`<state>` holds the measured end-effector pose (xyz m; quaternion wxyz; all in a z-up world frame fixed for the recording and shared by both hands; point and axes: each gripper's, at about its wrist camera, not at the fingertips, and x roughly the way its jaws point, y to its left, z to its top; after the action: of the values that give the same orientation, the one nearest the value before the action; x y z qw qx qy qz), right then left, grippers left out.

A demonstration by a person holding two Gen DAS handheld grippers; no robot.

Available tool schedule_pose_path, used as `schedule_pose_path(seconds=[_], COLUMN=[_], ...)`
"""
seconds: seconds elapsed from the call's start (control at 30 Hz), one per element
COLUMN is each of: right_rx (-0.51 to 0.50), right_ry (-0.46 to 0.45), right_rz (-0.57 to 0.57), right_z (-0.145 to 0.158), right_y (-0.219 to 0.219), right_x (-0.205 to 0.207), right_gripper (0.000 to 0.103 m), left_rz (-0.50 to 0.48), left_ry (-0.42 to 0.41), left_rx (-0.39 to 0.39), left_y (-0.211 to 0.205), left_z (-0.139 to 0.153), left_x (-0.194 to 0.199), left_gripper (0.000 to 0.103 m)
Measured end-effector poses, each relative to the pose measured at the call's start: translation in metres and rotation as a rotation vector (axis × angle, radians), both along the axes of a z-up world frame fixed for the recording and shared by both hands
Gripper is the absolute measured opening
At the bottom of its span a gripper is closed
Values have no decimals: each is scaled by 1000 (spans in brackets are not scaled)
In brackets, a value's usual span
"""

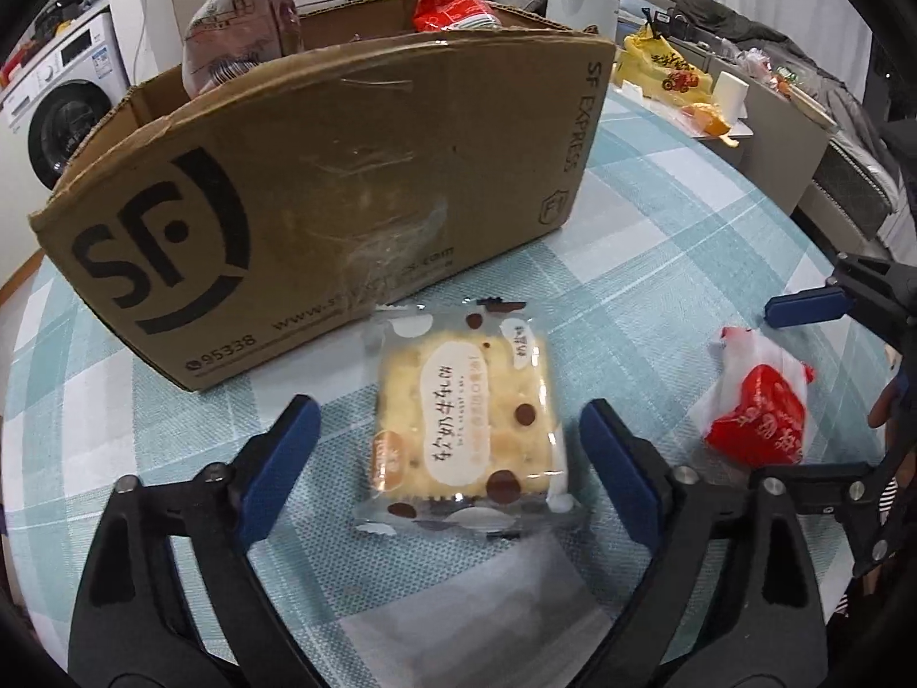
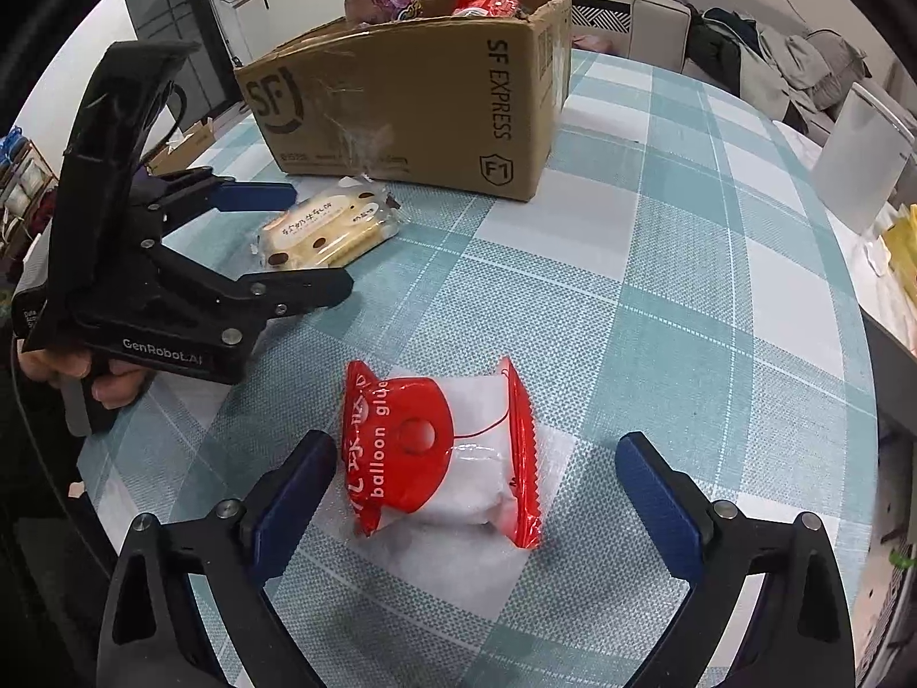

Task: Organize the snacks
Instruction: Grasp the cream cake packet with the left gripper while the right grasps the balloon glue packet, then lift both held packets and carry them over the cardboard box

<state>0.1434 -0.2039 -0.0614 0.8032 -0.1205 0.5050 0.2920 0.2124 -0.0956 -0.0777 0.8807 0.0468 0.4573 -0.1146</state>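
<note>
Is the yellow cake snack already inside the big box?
No, out. The cake packet lies flat on the tablecloth in front of the cardboard box, between the left gripper's open fingers.

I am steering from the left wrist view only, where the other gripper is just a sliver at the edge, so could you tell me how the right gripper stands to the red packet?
Observer: The right gripper is open, and the red and white packet lies on the tablecloth between its fingers, ungripped.
Operator: Does the packet carry any readable print?
Observer: Yes, "balloon glue" in white on red.
Operator: And my own gripper, seen from there?
Observer: The left gripper straddles the cake packet before the cardboard box.
</note>
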Motion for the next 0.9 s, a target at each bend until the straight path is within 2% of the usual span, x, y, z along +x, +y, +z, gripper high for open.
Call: schedule_pose_path(seconds=[0.1,0.13,0.17,0.23,0.4,0.67,0.9], right_rx=[5,8,13,23,35,101,157], right_ry=[-3,-6,-8,-14,-33,-69,-132], right_rz=[4,7,11,23,60,70,27], right_z=[1,2,3,6,8,21,41], right_y=[0,1,1,2,8,9,7], right_x=[-2,-4,-5,-9,-12,-14,-14], right_gripper=[92,87,85,70,56,52,52], left_rz=[-15,-21,-25,-29,-28,15,51], left_ry=[-18,-21,-20,-17,-46,-126,-192], left_rx=[-8,-12,-14,-19,-29,-68,-105], left_y=[-5,-5,-7,-7,-2,23,47], left_z=[0,1,2,2,8,36,63], left_x=[0,-2,-1,-4,-18,-41,-54], left_gripper=[69,58,55,55,55,55,55])
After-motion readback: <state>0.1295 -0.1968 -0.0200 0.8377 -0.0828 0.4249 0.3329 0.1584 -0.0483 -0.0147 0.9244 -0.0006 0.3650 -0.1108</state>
